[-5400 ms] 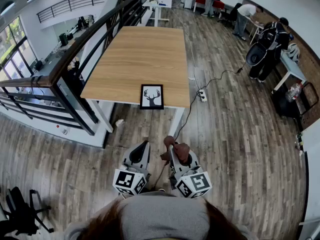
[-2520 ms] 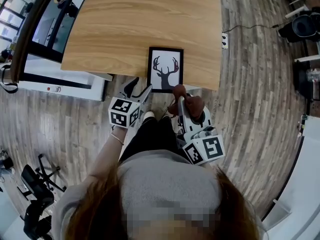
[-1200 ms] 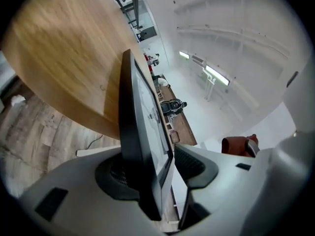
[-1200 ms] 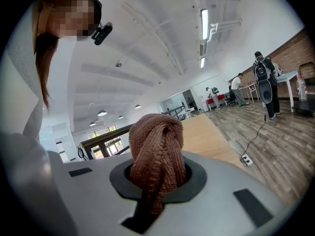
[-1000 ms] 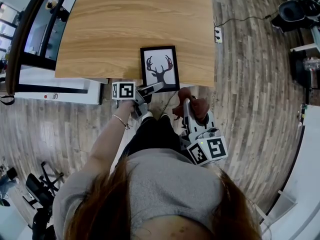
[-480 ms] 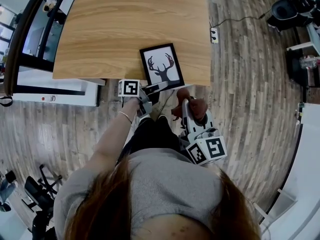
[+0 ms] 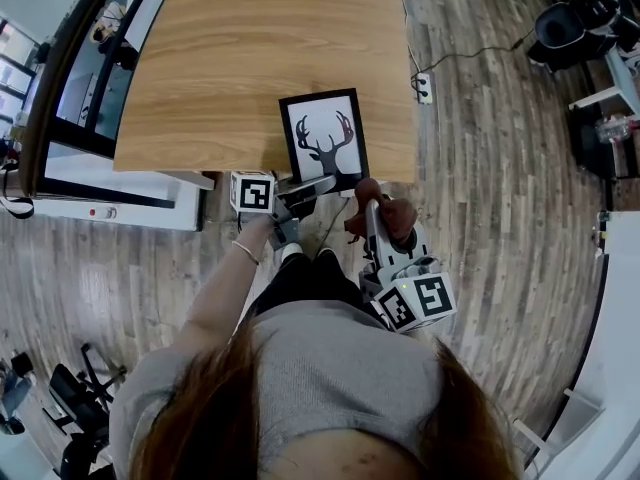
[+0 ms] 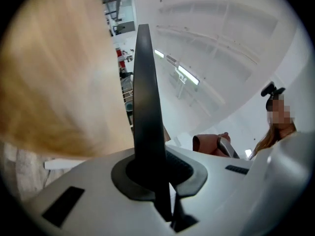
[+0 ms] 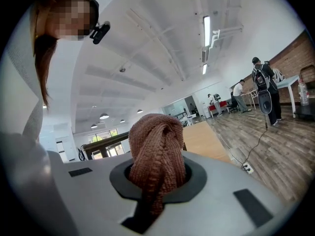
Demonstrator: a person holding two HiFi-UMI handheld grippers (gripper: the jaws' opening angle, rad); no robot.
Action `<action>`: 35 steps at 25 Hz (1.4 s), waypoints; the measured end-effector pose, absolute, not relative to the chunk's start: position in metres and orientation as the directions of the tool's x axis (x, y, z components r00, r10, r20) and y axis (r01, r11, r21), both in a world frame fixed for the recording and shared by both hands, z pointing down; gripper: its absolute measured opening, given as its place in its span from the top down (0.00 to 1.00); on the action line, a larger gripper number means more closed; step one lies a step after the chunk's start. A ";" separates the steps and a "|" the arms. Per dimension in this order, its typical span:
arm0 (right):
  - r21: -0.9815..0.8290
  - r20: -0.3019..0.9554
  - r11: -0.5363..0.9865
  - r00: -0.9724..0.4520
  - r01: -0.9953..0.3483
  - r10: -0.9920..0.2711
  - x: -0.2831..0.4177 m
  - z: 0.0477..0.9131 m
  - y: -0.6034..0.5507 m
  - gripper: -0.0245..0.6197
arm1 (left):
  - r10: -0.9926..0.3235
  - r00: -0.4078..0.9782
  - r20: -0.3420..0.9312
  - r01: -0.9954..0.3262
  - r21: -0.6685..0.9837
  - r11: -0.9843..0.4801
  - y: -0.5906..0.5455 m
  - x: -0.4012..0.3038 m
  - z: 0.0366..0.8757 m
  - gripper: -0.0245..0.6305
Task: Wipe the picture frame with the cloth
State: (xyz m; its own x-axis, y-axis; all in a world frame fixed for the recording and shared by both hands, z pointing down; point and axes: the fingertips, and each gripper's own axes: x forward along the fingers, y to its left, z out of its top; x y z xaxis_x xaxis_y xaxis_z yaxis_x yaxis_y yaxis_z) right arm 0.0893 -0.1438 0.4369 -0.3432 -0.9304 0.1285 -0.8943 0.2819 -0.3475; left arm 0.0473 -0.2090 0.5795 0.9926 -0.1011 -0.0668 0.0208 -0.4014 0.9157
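At the table's (image 7: 240,58) six-o'clock edge, the left gripper (image 7: 318,184) lies level, pointing toward three o'clock, jaws just closed onto the picture frame's (image 7: 323,138) near edge. The right gripper (image 7: 372,206), aimed at eleven o'clock, pinches the cloth (image 7: 396,214).

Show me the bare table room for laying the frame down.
The table is bare left of the frame and all across beyond it; a narrow strip lies to its right. Crowded only at the near edge.
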 end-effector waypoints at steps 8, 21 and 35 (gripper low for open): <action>-0.283 -0.005 0.357 -0.371 -0.890 -0.929 0.083 0.388 -0.146 0.89 | 0.009 0.995 -0.103 0.081 0.720 -0.689 -0.225 0.054 0.463 0.90; -0.226 -0.105 0.378 -0.363 -0.898 -0.926 0.100 0.344 -0.145 0.89 | 0.122 0.988 -0.097 0.152 0.436 -0.887 -0.215 0.072 0.335 0.90; 0.193 -0.336 0.510 -0.545 -0.838 -0.768 0.064 0.189 -0.144 0.89 | 0.134 0.990 -0.031 0.137 0.347 -0.928 -0.204 0.068 0.321 0.90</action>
